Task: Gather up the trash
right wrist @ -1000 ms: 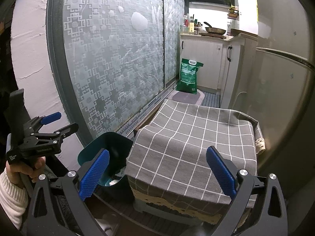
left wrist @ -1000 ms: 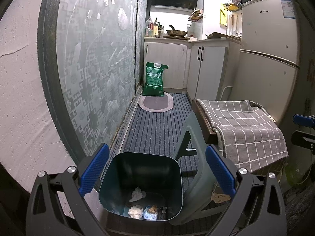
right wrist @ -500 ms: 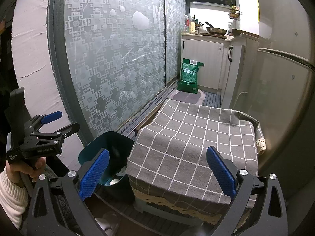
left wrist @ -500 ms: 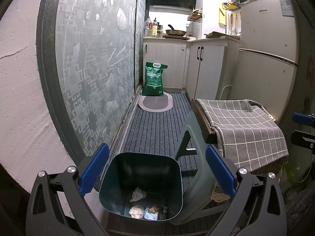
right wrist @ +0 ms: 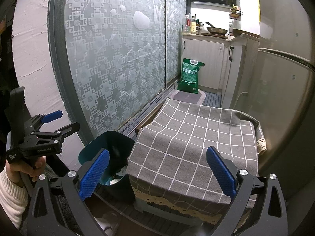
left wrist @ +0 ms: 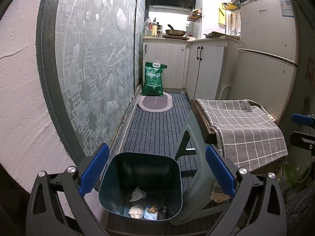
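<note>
A fridge [left wrist: 267,59] stands at the right of a narrow kitchen. A checked cloth [right wrist: 193,147] covers a low stool [left wrist: 195,169]. A dark bin [left wrist: 141,179] on the floor touches the stool and holds crumpled trash [left wrist: 137,194]. Left gripper [left wrist: 157,173] hovers above the bin, fingers spread, empty. Right gripper [right wrist: 157,174] hangs over the cloth, fingers spread, empty.

1. Both views are dim overall, with a cool, bluish cast.
2. The brightest light falls on the far white wall [left wrist: 208,5], which is blown out.
3. The frosted door [right wrist: 118,59] catches a soft, even sheen.
4. The bin [left wrist: 141,169] interior lies in shadow.
5. Fisheye distortion bends straight edges, and the corners vignette to black.
6. Focus is sharp, with no motion blur.
</note>
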